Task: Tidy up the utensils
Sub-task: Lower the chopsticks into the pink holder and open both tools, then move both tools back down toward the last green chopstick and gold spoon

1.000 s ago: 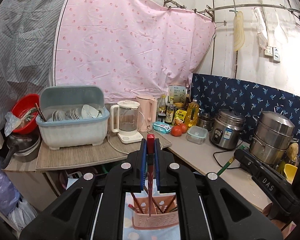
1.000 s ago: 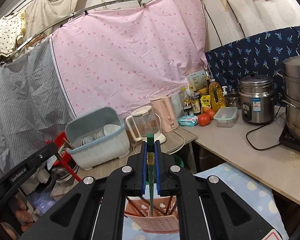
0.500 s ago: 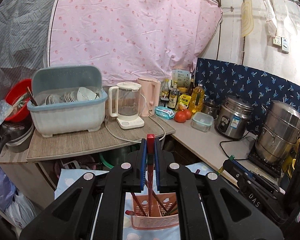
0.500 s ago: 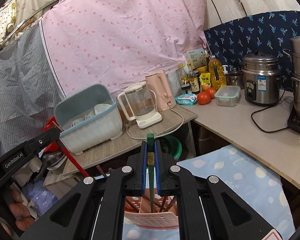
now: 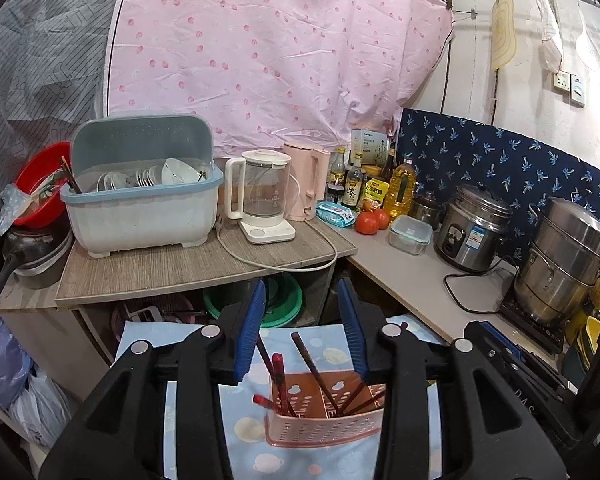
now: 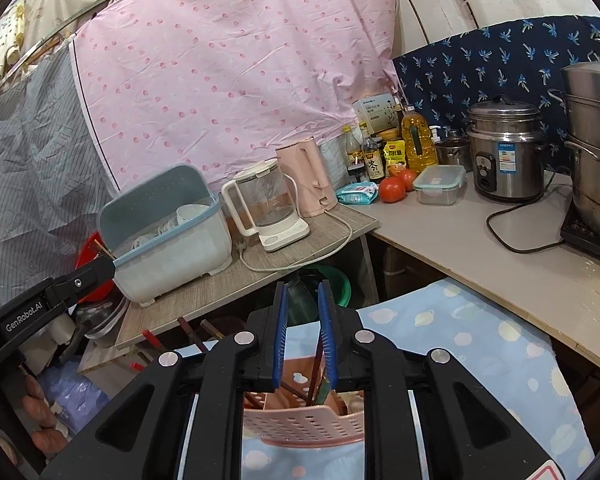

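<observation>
Now the pink perforated plastic utensil basket (image 5: 324, 426) is standing on the light blue cloth with pale round prints (image 5: 196, 432), just below both grippers. Several dark red and brown chopsticks (image 5: 314, 364) are leaning in its compartments, and a red-tipped one (image 5: 278, 372) is standing near its left end. The left gripper (image 5: 302, 334) is holding nothing; its blue-padded jaws have just been opening and are standing apart. The right gripper (image 6: 303, 334) has also just been opening, with a narrower gap, and a thin brown chopstick (image 6: 318, 364) is showing between its pads, untouched. White letters "GenRobot.AI" are readable on the left gripper's black body in the right wrist view.
</observation>
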